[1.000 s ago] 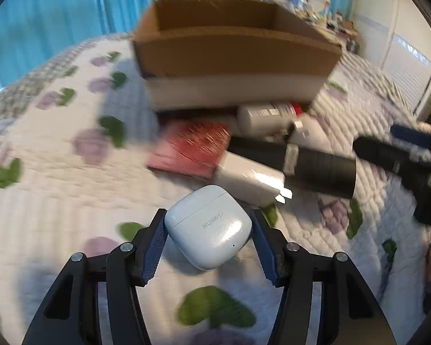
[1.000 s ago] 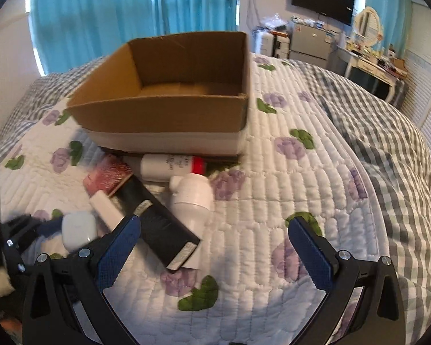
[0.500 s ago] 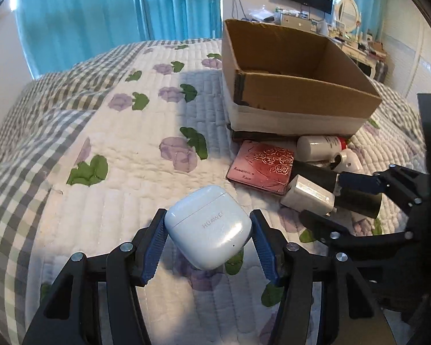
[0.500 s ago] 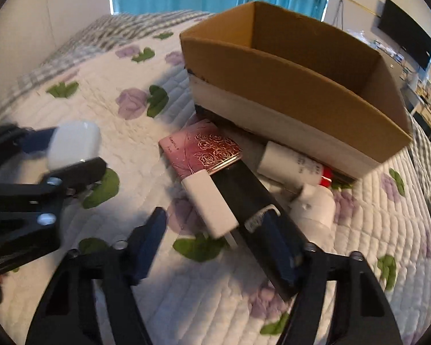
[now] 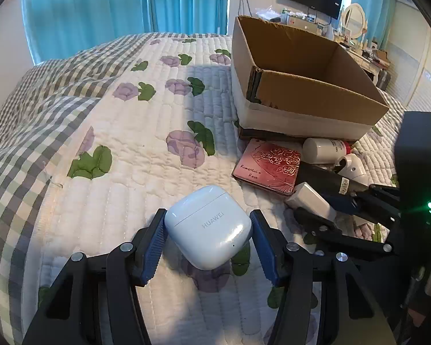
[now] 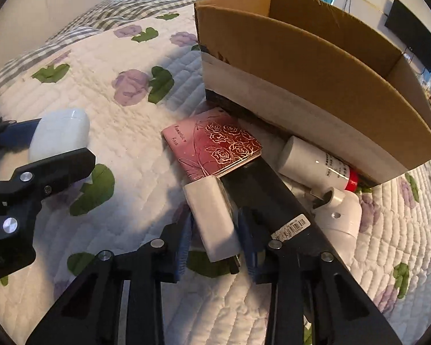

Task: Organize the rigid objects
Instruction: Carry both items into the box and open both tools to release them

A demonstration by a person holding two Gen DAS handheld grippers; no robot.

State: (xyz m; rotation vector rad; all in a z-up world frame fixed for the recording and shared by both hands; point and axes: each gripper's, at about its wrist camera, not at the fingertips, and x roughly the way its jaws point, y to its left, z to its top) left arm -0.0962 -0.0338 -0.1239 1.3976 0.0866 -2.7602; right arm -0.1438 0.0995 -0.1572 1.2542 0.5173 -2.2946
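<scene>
Your left gripper [image 5: 208,234] grips the white earbud case [image 5: 207,227] above the open quilted bed [image 5: 115,172], with clear room leftward. Your right gripper [image 6: 214,237] is closing around the white block [image 6: 212,220]; whether its pads touch yet is unclear. The black box [image 6: 261,189] crowds its right side, the red rose card [image 6: 215,146] lies ahead, two white bottles [image 6: 316,161] sit against the cardboard box [image 6: 301,66].

box floor: the cardboard box [image 6: 316,66] hides its inside bottom behind the near wall.
black box [image 6: 261,189]: far end tucked under the red booklet [image 6: 215,143].
dresser clutter [image 5: 359,43]: too small to identify.
bottle print [image 6: 334,169]: unreadable.
</scene>
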